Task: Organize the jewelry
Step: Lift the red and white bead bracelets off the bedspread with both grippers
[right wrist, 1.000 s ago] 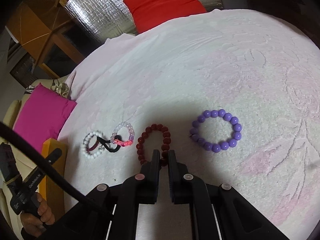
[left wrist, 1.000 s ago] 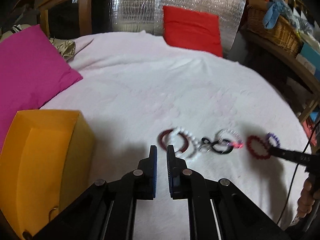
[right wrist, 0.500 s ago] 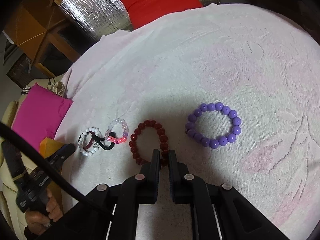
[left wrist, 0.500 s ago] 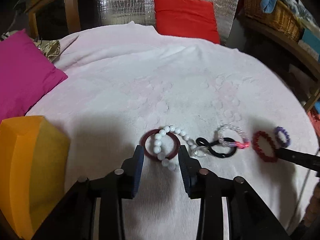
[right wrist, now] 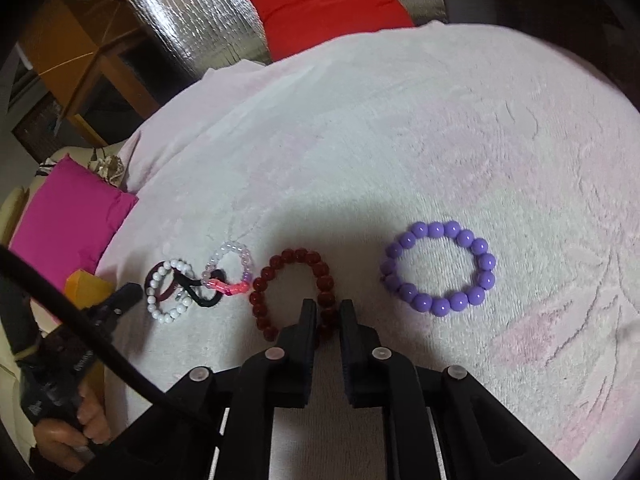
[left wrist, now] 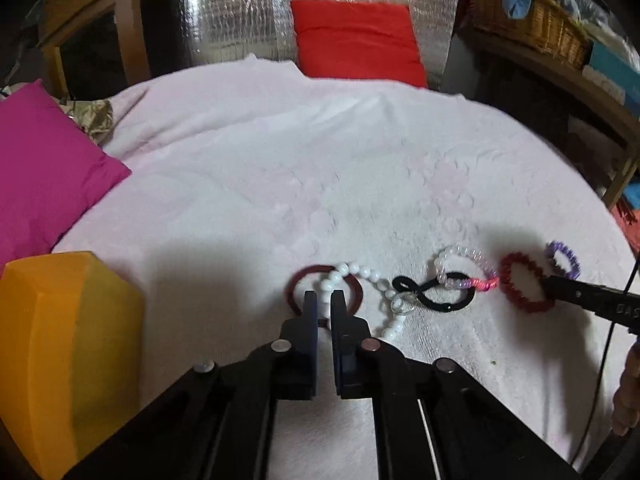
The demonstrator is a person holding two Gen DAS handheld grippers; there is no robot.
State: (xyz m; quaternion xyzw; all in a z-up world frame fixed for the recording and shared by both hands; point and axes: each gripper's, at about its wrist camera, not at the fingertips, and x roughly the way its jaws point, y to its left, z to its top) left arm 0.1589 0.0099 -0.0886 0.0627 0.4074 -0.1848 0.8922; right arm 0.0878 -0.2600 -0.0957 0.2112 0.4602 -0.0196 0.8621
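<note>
1. Pale pink plush blanket covers the work surface; all the jewelry lies in a loose row across the lower middle of both views.
2. Left gripper, lower centre of the left wrist view: fingers clenched on the near rim of the dark red smooth ring bangle, with the white pearl-bead bracelet draped across that bangle and passing right between the tips. Cannot tell whether the pads pinch the bangle alone or the white beads too.
3. Right gripper, lower centre of the right wrist view: fingers clamped on the near edge of the dark red round-bead bracelet.
4. Purple glossy round-bead bracelet lies free to the right, apart from the rest.
5. Black figure-eight hair tie and clear-to-pink bead bracelet look interlinked, touching the white strand's small metal ring.
6. Orange open box, lower left of the left wrist view, is likely the destination.
7. Judgement for the lift: raise the left side slowly and watch for the white strand dragging the black tie along; if they come up tangled, set down and regrip the bangle away from the overlap.
8. Keep the right grip low until the left has cleared.
</note>
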